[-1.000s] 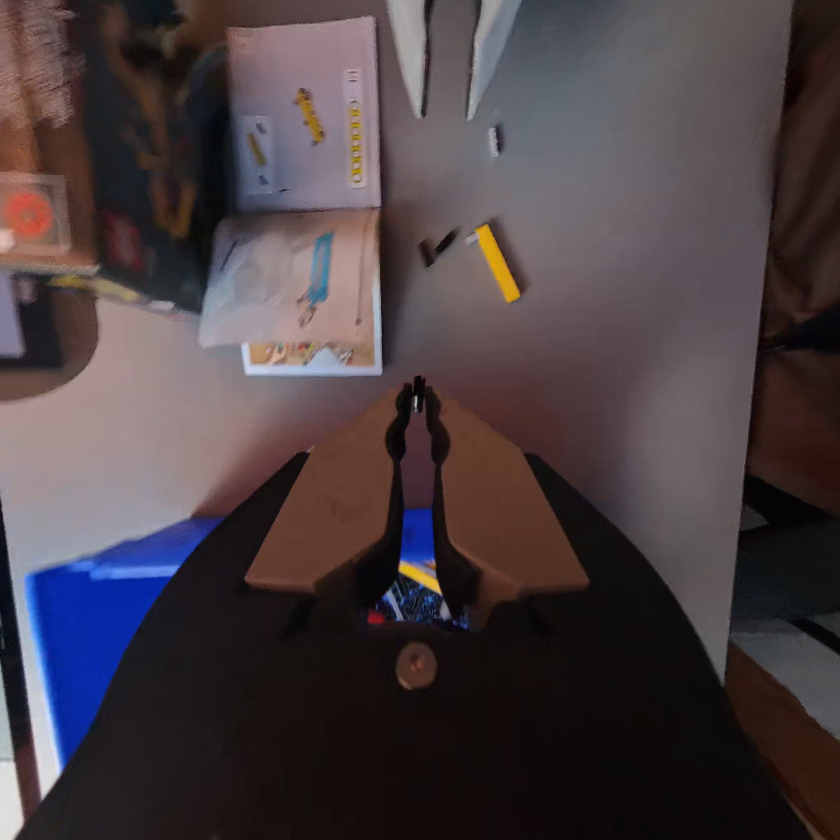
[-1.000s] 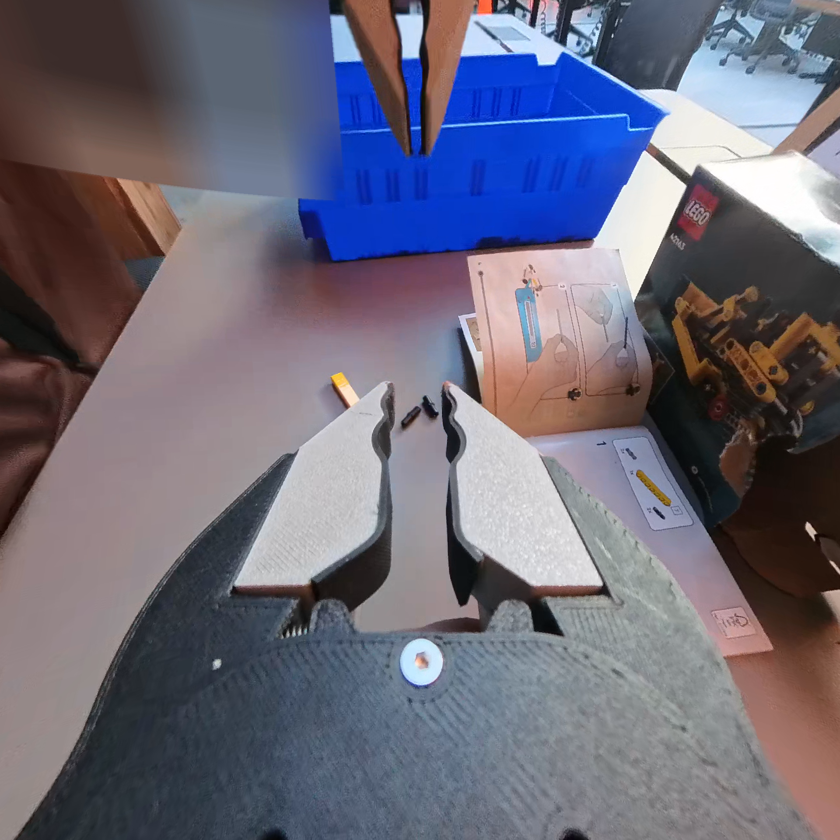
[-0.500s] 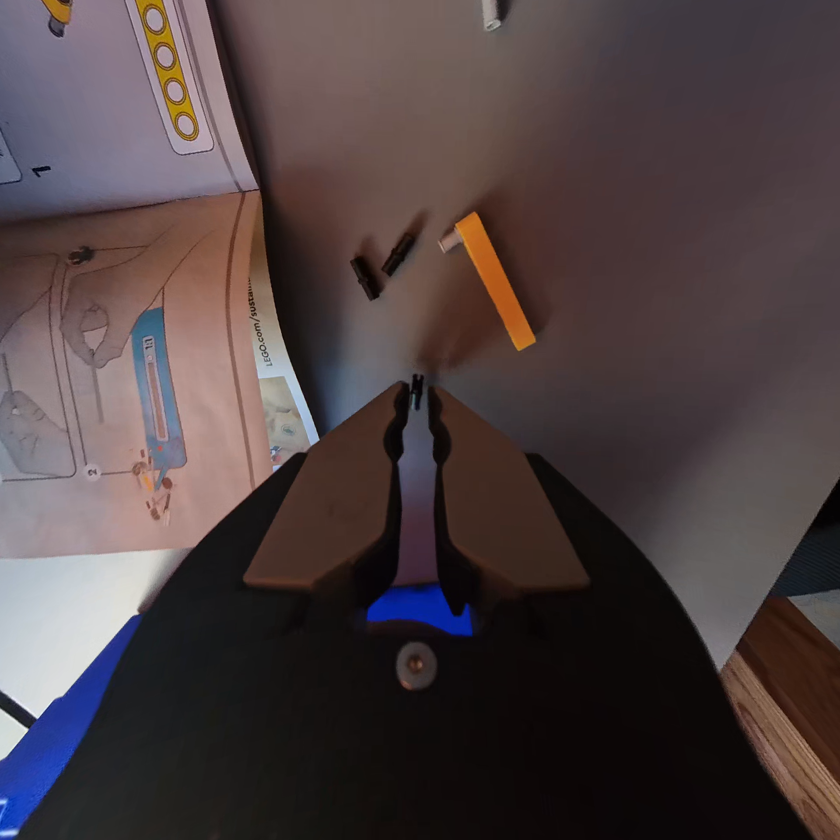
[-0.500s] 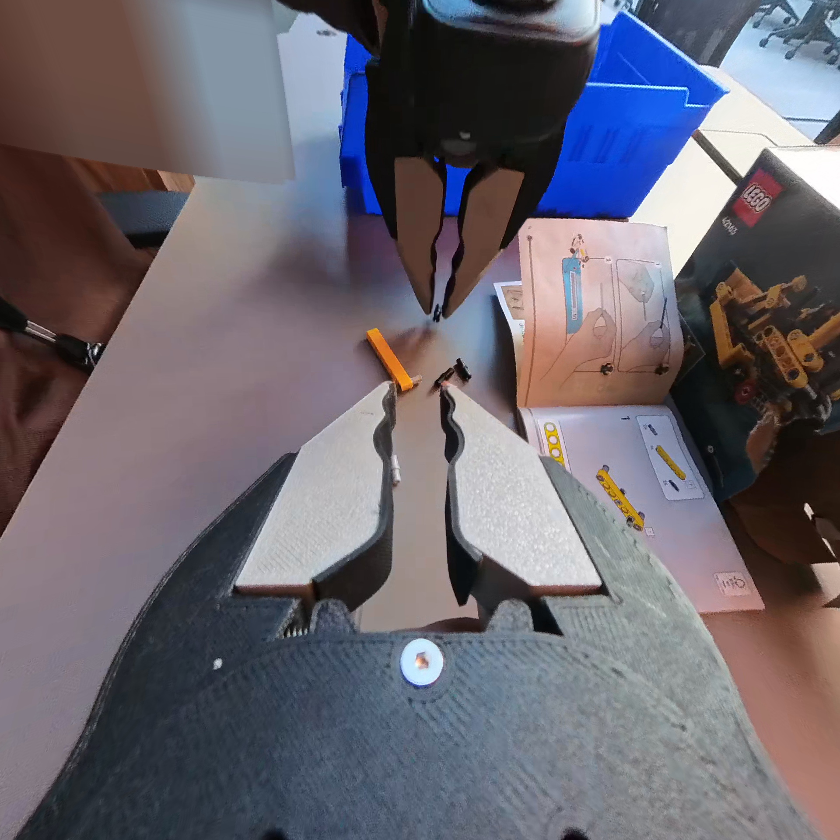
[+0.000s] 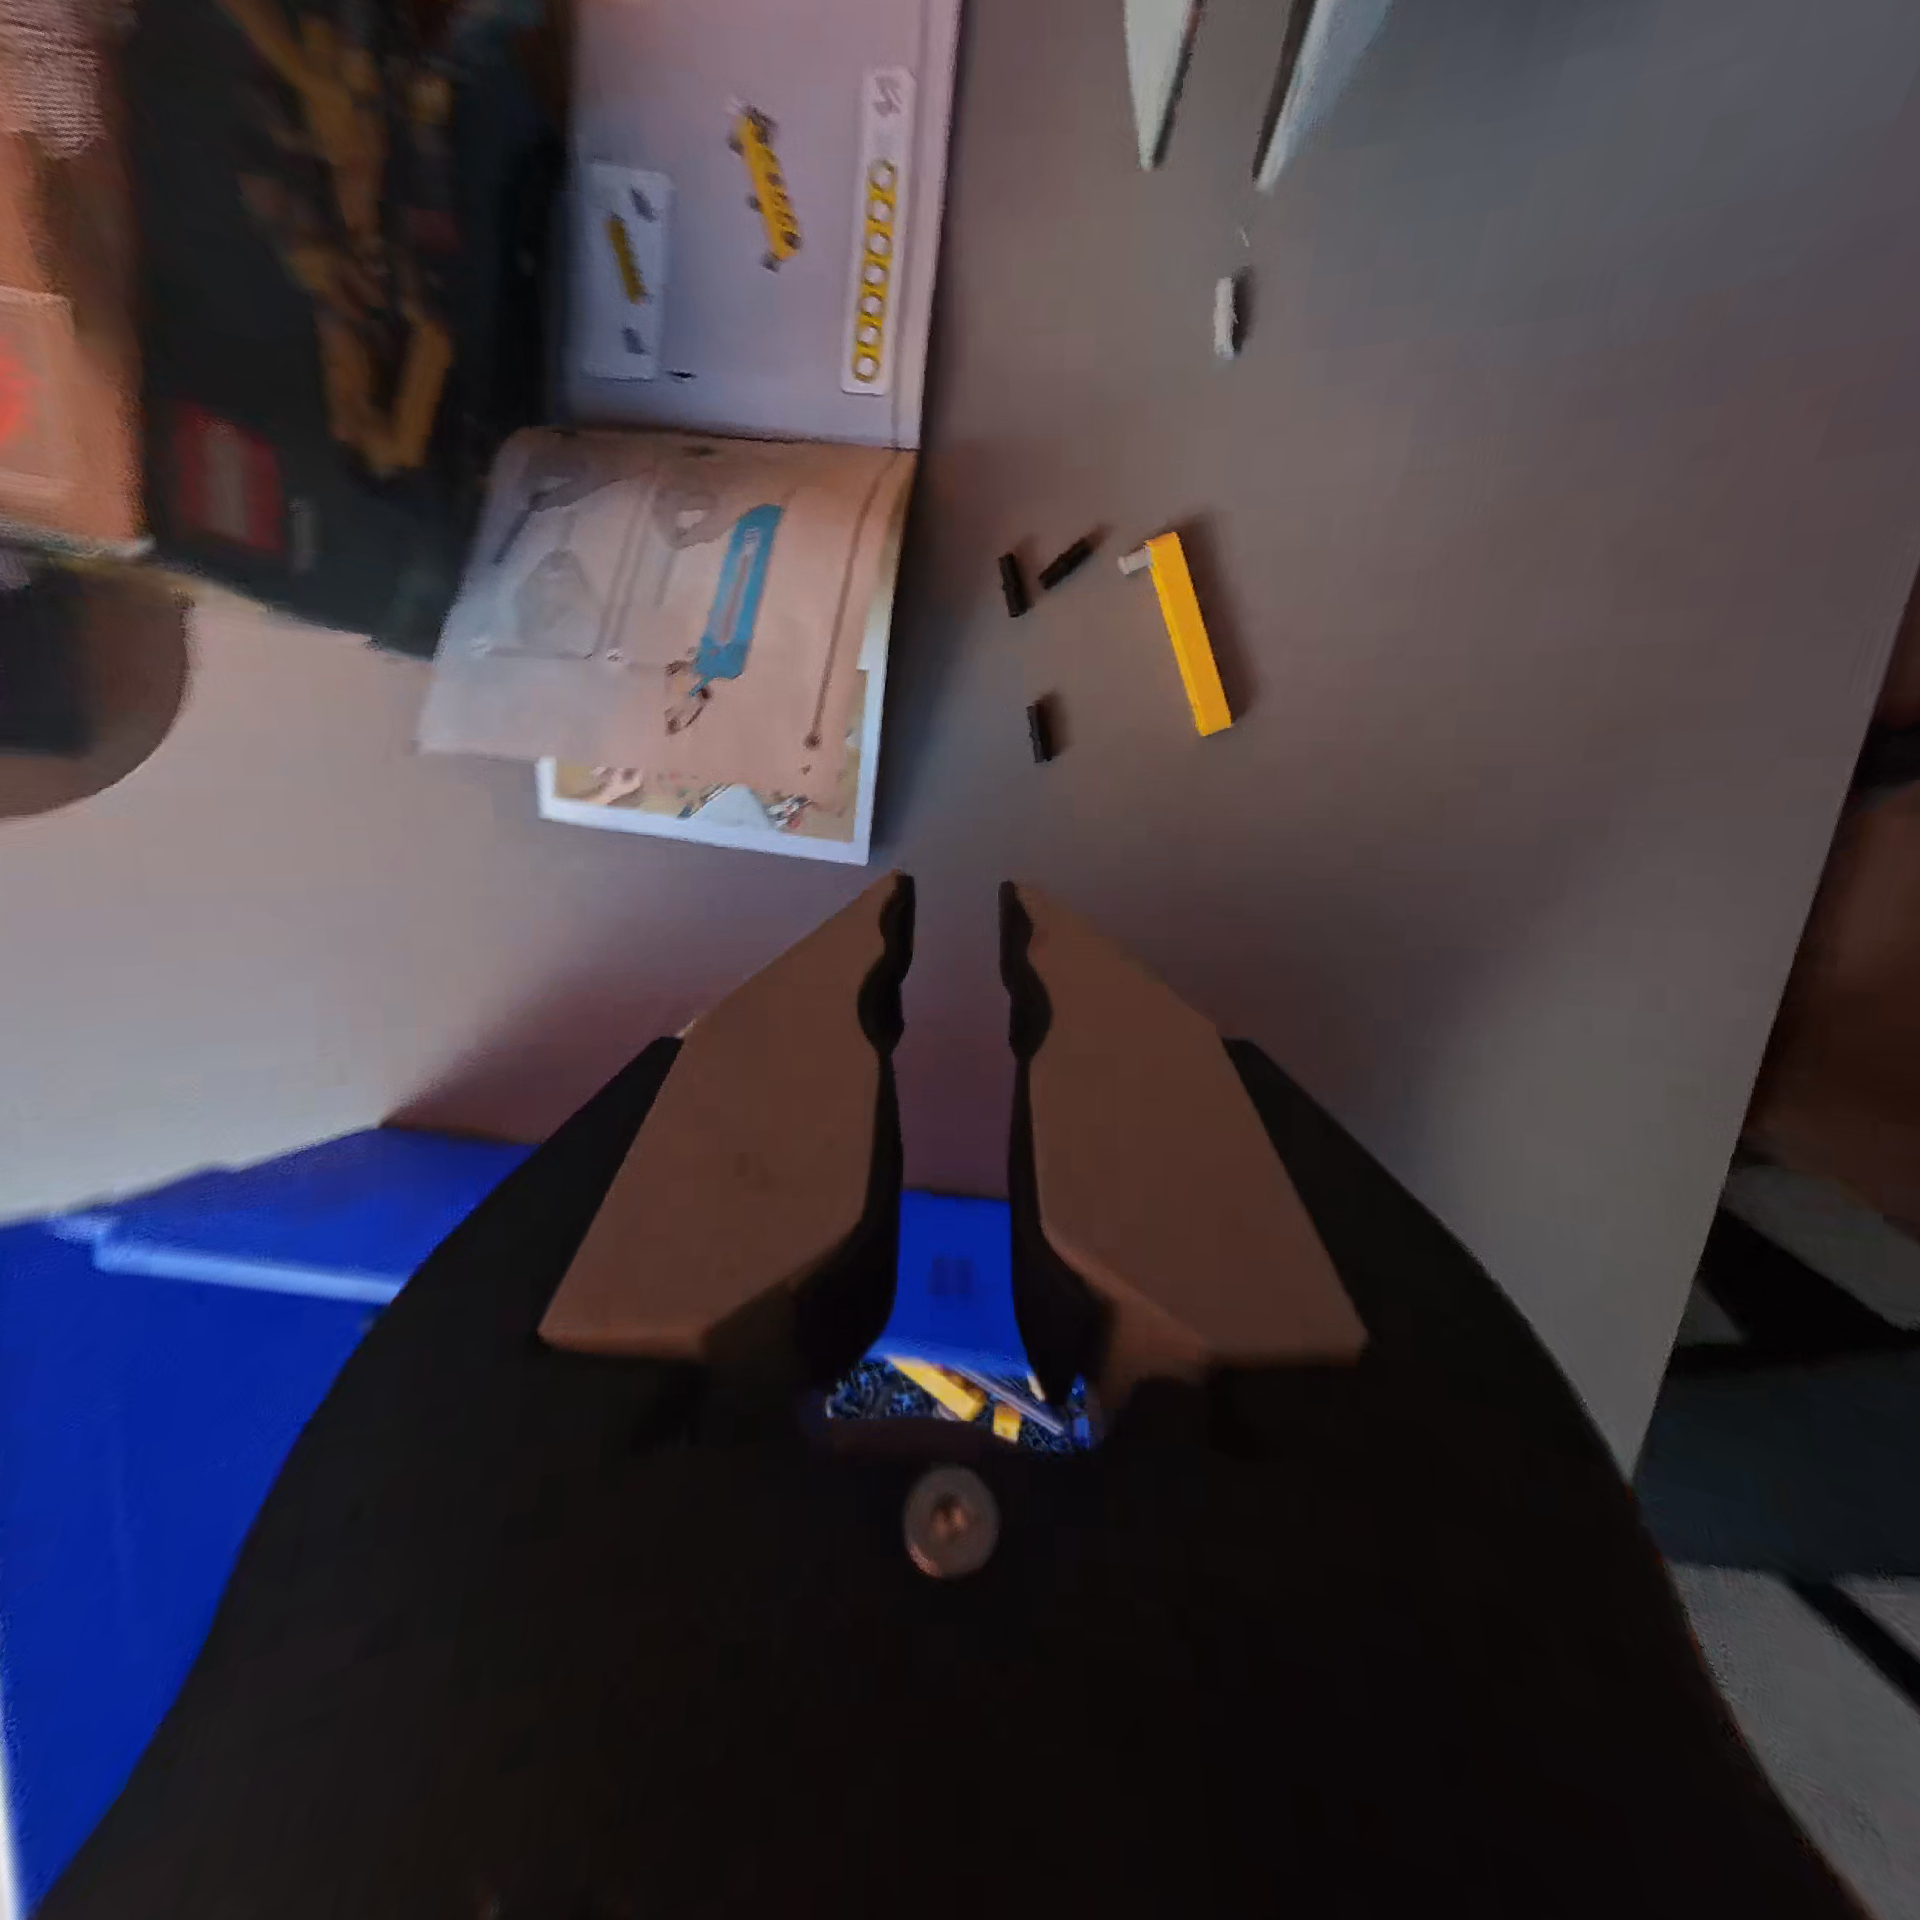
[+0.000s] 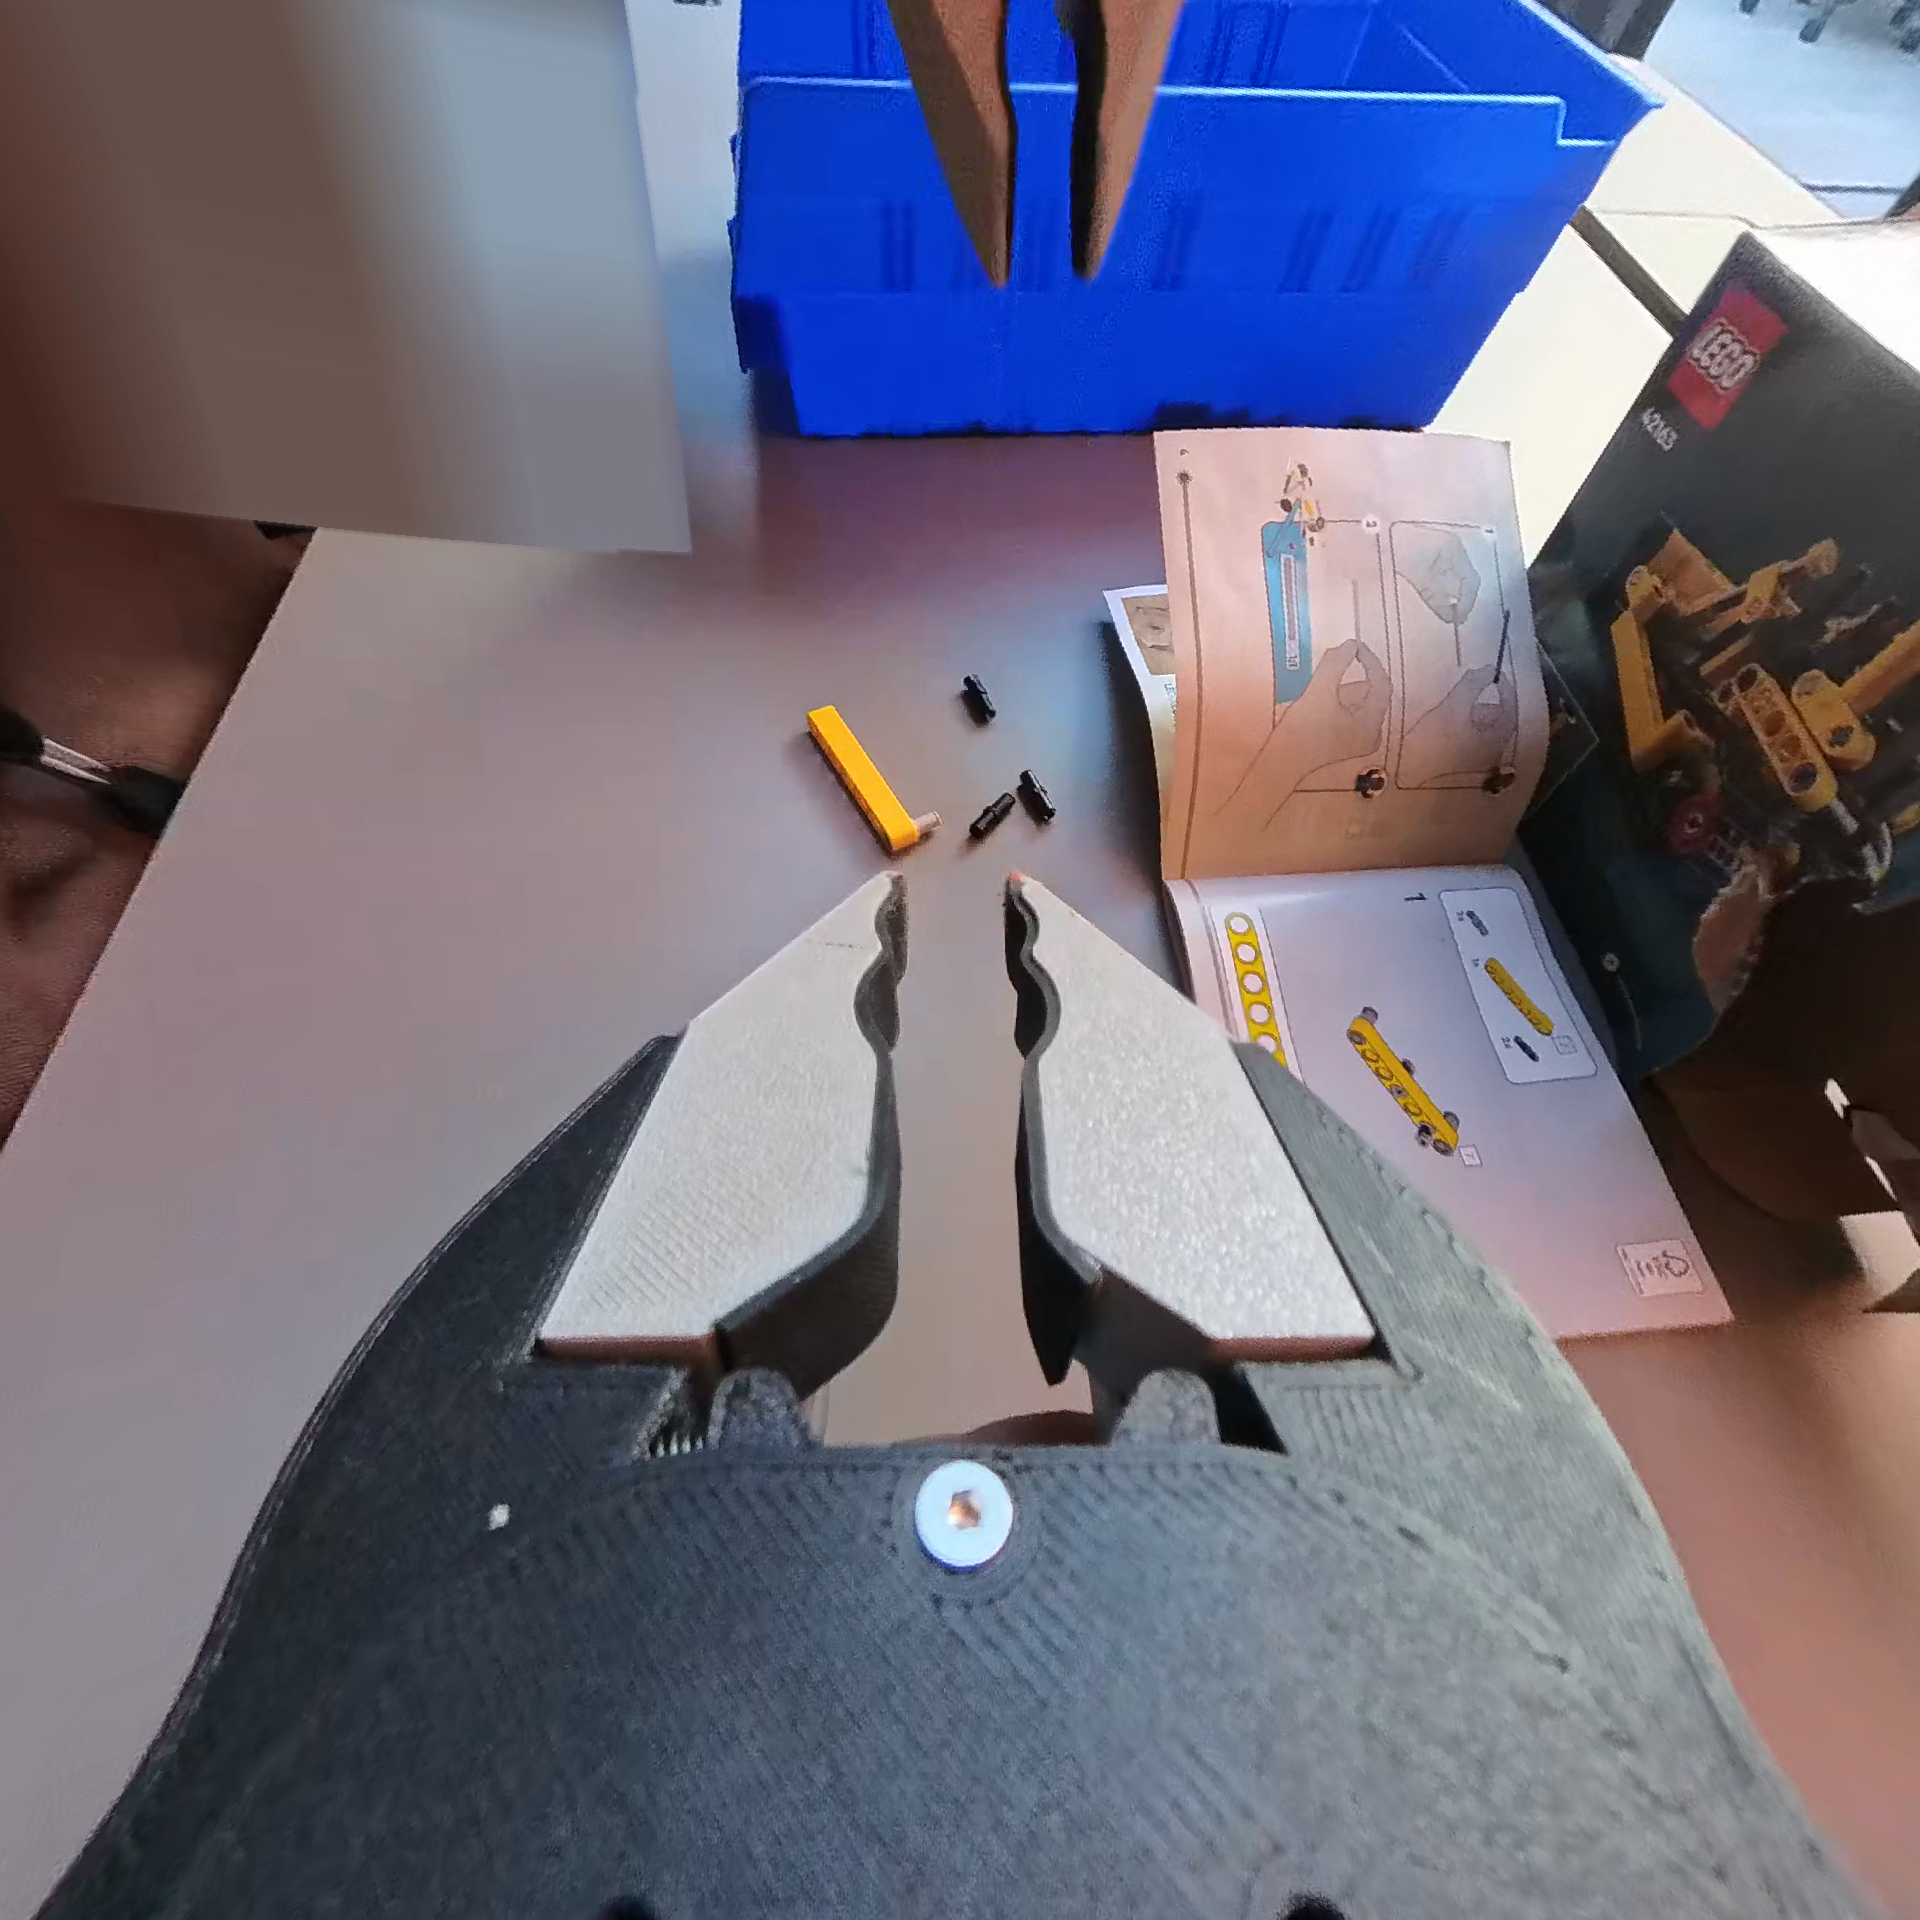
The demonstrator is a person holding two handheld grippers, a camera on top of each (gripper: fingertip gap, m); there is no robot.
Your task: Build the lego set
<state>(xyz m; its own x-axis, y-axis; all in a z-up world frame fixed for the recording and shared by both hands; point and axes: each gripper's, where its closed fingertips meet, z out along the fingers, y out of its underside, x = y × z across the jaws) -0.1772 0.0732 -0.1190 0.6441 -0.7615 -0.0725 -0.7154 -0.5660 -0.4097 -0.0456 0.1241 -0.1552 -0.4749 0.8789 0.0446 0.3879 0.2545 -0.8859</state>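
both grippers empty above the loose lego parts

left wrist view: the left gripper (image 5: 956, 896) hangs over the grey table (image 5: 1507, 935) with its brown fingers (image 5: 769, 1122) parted and nothing between them. beyond its tips lie the yellow beam (image 5: 1190, 634), with a small pale peg (image 5: 1135, 562) at its far end, and three black pins: two (image 5: 1011, 585) (image 5: 1068, 562) close together beside that end, and a third pin (image 5: 1037, 730) lying apart, nearer the gripper. a separate white peg (image 5: 1228, 312) lies farther off, near the pale tips of the right gripper (image 5: 1210, 156) at the top edge. the open instruction booklet (image 5: 748, 468) lies left of the parts, with the dark set box (image 5: 312, 312) beyond it; this side is blurred. a blue bin (image 5: 208, 1403) sits under the gripper body, with loose pieces showing through the gap.

right wrist view: the right gripper (image 6: 954, 885) is released too, grey fingers (image 6: 748, 1132) spread, empty, above the table (image 6: 416, 935). just ahead of its tips lie the yellow beam (image 6: 860, 779) with its peg (image 6: 925, 824), the paired black pins (image 6: 992, 815) (image 6: 1036, 796), and the third pin (image 6: 978, 697) farther on. the booklet (image 6: 1351, 727) lies to the right, the set box (image 6: 1766, 675) standing beside it. the blue bin (image 6: 1195, 312) stands at the far end, with the left gripper (image 6: 1042, 275) hanging in front of it, tips apart.
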